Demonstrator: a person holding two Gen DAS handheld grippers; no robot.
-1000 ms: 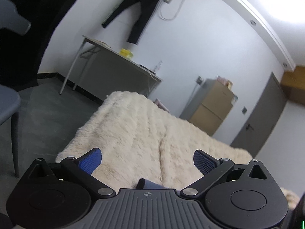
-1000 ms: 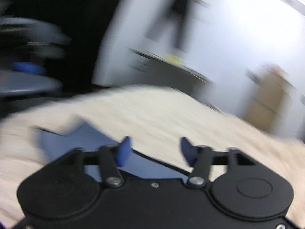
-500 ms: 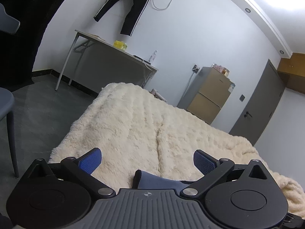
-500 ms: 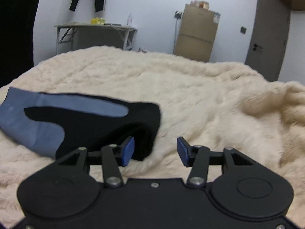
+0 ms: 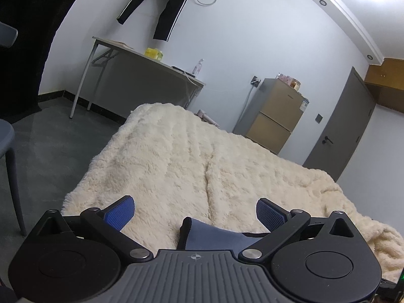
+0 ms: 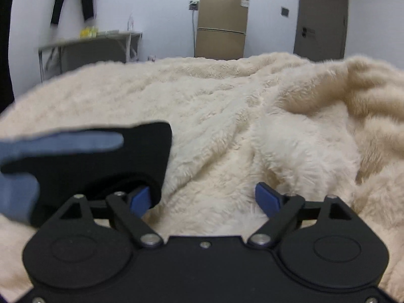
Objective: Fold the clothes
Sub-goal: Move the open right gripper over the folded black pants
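A black and blue garment lies folded on a fluffy cream blanket, at the left of the right wrist view. My right gripper hovers low over the blanket just right of the garment, its jaws opening wide with only blanket fur between them; its left pad sits at the garment's edge. In the left wrist view a blue corner of the garment shows below my left gripper, which stands open with nothing gripped, above the blanket.
A grey desk with a yellow box stands against the far wall, dark trousers hanging above it. A tan fridge and a grey door are at the back right. A grey chair stands left on the floor.
My right gripper swung right across the blanket, levelled out and spread its jaws wide. The left gripper stayed open, with a little more of the blue garment showing beneath it.
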